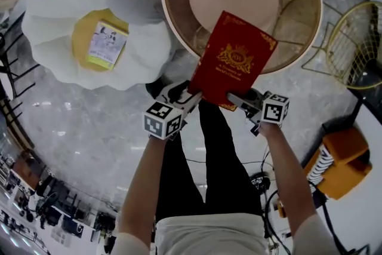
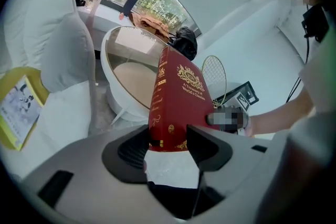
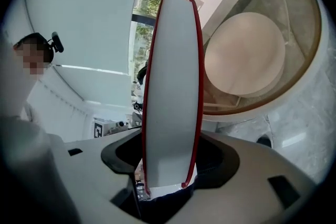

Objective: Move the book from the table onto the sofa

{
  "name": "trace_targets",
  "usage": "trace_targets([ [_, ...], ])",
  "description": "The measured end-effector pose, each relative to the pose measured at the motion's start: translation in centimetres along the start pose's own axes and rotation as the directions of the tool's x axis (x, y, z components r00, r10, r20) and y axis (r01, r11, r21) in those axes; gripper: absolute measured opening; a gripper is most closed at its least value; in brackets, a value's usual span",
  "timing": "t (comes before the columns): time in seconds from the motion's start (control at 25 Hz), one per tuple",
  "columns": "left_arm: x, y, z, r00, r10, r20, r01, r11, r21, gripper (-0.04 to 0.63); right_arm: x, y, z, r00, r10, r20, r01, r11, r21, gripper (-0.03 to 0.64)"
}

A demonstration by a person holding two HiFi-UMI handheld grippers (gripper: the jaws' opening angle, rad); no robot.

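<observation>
The red book [image 1: 236, 60] with gold print hangs tilted above the near rim of the round glass-topped table [image 1: 316, 15], held from both sides. My left gripper [image 1: 188, 95] is shut on its lower left corner; in the left gripper view the spine of the book [image 2: 176, 102] stands between the jaws of the left gripper [image 2: 168, 141]. My right gripper [image 1: 242, 98] is shut on the lower right edge, and the book's white page edge [image 3: 173, 86] fills the right gripper [image 3: 168, 165]. The white sofa [image 1: 65, 3] lies to the left.
A yellow cushion [image 1: 83, 30] with a booklet [image 1: 107, 45] lies on the sofa. A gold wire chair [image 1: 358, 45] stands at the right and an orange object [image 1: 340, 158] sits on the floor below it. Black cables trail near my legs.
</observation>
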State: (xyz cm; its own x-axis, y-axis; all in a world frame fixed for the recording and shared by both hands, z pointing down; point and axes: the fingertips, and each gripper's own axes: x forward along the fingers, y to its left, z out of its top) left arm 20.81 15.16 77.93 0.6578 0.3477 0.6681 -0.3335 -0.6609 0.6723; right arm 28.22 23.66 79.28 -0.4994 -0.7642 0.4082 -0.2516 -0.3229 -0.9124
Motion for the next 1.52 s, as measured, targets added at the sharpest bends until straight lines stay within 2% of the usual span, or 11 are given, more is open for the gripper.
trace_targets([
  [0.4, -6.2, 4.8, -2.0, 0.995, 0.031, 0.095, -0.023, 0.995, -0.093, 0.224, 6.7, 3.9, -1.7, 0.996, 0.009, -0.083, -0.016, 0.996, -0.085, 0.284],
  [0.6, -11.6, 8.5, -4.7, 0.993, 0.041, 0.112, -0.026, 0.99, -0.138, 0.224, 12.3, 7.1, -4.5, 0.993, 0.023, -0.12, -0.037, 0.992, -0.118, 0.284],
  [0.8, -13.5, 9.4, -5.6, 0.99, 0.066, 0.123, -0.045, 0.985, -0.167, 0.224, 14.0, 8.3, -5.3, 0.988, 0.04, -0.152, -0.062, 0.988, -0.138, 0.281],
  [1.08, -18.3, 15.6, -7.2, 0.982, 0.095, 0.162, -0.059, 0.975, -0.213, 0.224, 21.5, 10.0, -7.6, 0.979, 0.041, -0.2, -0.07, 0.987, -0.142, 0.281],
  [1.36, -20.6, 21.1, -8.3, 0.967, 0.131, 0.217, -0.071, 0.963, -0.261, 0.224, 27.8, 10.5, -8.1, 0.964, 0.032, -0.263, -0.079, 0.982, -0.171, 0.281],
  [1.52, -21.8, 24.7, -8.8, 0.957, 0.149, 0.251, -0.073, 0.955, -0.288, 0.224, 31.7, 10.0, -8.4, 0.962, 0.039, -0.269, -0.083, 0.985, -0.153, 0.281],
])
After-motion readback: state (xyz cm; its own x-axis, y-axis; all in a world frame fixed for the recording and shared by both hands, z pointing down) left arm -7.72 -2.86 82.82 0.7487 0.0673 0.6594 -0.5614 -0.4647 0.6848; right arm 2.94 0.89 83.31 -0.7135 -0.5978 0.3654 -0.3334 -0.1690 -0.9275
